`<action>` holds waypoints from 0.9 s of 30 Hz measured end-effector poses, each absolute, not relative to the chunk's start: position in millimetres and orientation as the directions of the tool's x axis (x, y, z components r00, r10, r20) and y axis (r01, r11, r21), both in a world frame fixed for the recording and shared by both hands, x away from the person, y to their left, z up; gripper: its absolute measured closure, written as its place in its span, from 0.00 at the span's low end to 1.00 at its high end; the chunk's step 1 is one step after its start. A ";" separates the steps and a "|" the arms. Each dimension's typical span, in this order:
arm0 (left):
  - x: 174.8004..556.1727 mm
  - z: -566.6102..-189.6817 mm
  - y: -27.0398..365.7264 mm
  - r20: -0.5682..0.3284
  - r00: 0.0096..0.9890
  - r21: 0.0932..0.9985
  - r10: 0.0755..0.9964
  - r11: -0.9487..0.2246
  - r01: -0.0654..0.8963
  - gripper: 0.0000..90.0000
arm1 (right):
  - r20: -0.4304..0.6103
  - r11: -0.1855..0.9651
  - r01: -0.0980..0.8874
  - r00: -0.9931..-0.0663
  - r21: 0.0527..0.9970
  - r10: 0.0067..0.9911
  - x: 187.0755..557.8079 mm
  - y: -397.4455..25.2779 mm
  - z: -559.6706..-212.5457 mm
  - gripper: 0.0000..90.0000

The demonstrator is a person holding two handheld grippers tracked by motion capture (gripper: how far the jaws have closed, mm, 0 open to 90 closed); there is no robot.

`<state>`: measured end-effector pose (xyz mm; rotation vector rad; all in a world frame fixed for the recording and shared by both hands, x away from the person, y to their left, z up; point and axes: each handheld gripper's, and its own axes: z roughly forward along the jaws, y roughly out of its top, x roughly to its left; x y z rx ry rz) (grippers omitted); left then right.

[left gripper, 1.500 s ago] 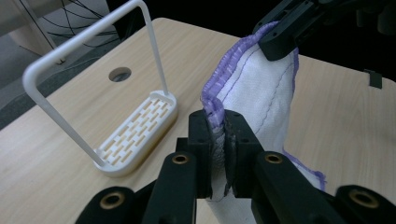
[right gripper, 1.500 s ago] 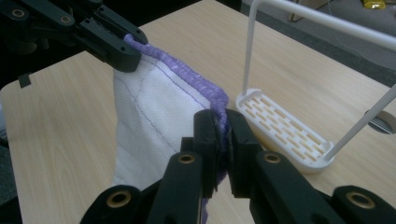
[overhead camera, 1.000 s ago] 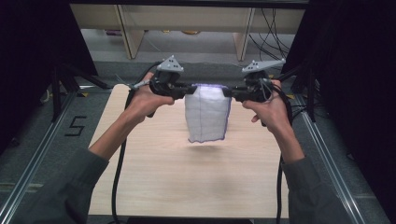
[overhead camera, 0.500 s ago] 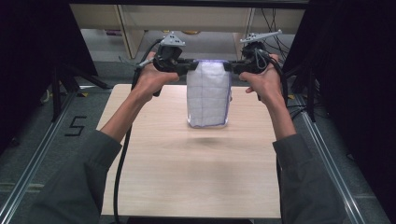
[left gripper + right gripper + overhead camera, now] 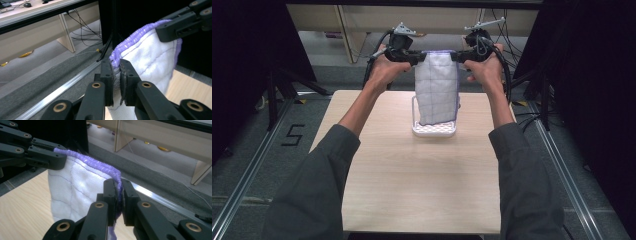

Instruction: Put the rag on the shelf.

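Cloth point(image 5: 437, 87) hanging between left tongs point(image 5: 418, 57) and right tongs point(image 5: 455, 56), seemingly just above rack point(image 5: 434, 131), mid-table point(image 5: 412, 185)

You are working in what is looking like a lab or test rig room: your light wooden table point(image 5: 422, 190) is sitting inside a dark frame with aluminium rails point(image 5: 242, 185) running along grey carpet. A taped number five point(image 5: 292, 135) is marking the floor, loose cables point(image 5: 504, 22) are trailing behind, and plain office desks point(image 5: 37, 22) are standing beyond.

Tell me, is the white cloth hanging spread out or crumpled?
Spread out. The white cloth hangs flat, held at its top corners by the left gripper and right gripper.
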<state>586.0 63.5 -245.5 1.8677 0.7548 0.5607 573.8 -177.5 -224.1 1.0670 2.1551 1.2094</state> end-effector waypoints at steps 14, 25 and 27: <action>629.4 -282.8 61.2 0.019 0.682 0.921 0.731 -0.279 0.273 0.91 | 0.027 0.274 0.447 -0.560 0.852 0.828 615.5 -176.8 -254.0 0.93; 646.5 -313.3 55.0 0.000 0.661 0.896 0.750 -0.293 0.334 0.91 | 0.053 0.266 0.510 -0.527 0.818 0.849 633.8 -175.7 -284.4 0.92; 648.6 -319.2 54.4 -0.008 0.655 0.892 0.756 -0.290 0.346 0.91 | 0.043 0.283 0.519 -0.529 0.807 0.847 636.9 -176.6 -290.7 0.91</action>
